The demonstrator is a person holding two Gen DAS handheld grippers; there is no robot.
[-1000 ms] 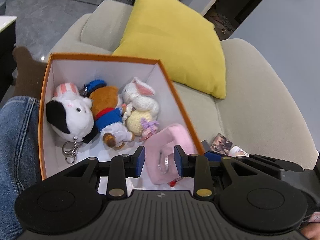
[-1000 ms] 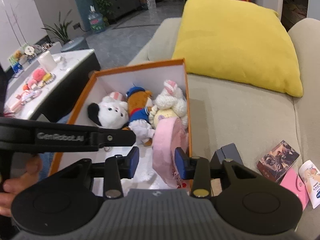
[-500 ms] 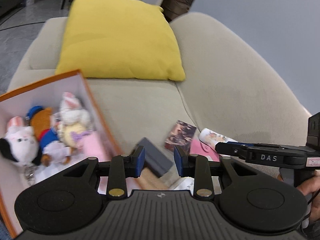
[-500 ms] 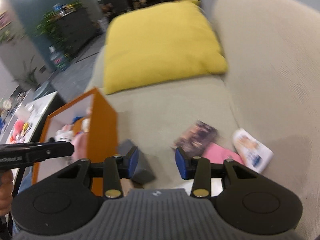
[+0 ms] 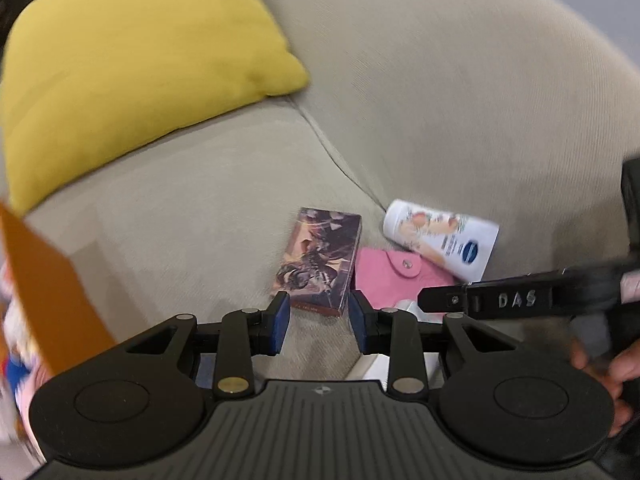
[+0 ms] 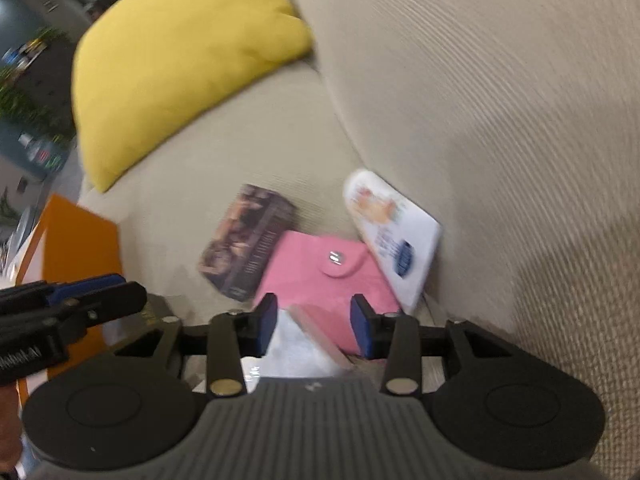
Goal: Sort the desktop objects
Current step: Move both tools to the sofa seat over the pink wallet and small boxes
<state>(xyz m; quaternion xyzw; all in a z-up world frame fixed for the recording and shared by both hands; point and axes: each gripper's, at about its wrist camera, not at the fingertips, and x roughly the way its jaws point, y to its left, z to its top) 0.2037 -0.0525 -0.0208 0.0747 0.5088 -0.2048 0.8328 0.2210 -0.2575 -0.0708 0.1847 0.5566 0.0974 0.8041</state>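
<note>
**While both tools hang empty over the sofa, three small things wait to be gripped**

Though the task speaks of a desktop, the things lie on a sofa (image 5: 192,216), bunched where seat meets backrest. A card box (image 5: 320,258) lies flat on the seat; a pink pouch (image 6: 320,272) lies just beside it, and a white tube (image 5: 440,240) is propped against the backrest, touching the pouch.

The left tool (image 5: 318,322) is seen partly open with its jaws opening, nothing between the pads; the card box lies just ahead of it. The right tool (image 6: 314,326) is likewise partly open and opening, empty, above the near end of the pouch. Something pale and crinkled lies under it, too blurred to be named.

The card box is judged light and stiff, with a glossy skin that may slip; it is best taken across its narrow width, at the near end, so that the pads meet flat sides. The pouch is judged soft and limp: it will sag if pinched at a corner, so a hold across the folded edge near the snap is advised. The tube is judged light, smooth and squeezable; its flat crimped end is the surer place. An orange box (image 5: 48,280) stands at the left, a likely destination.
</note>
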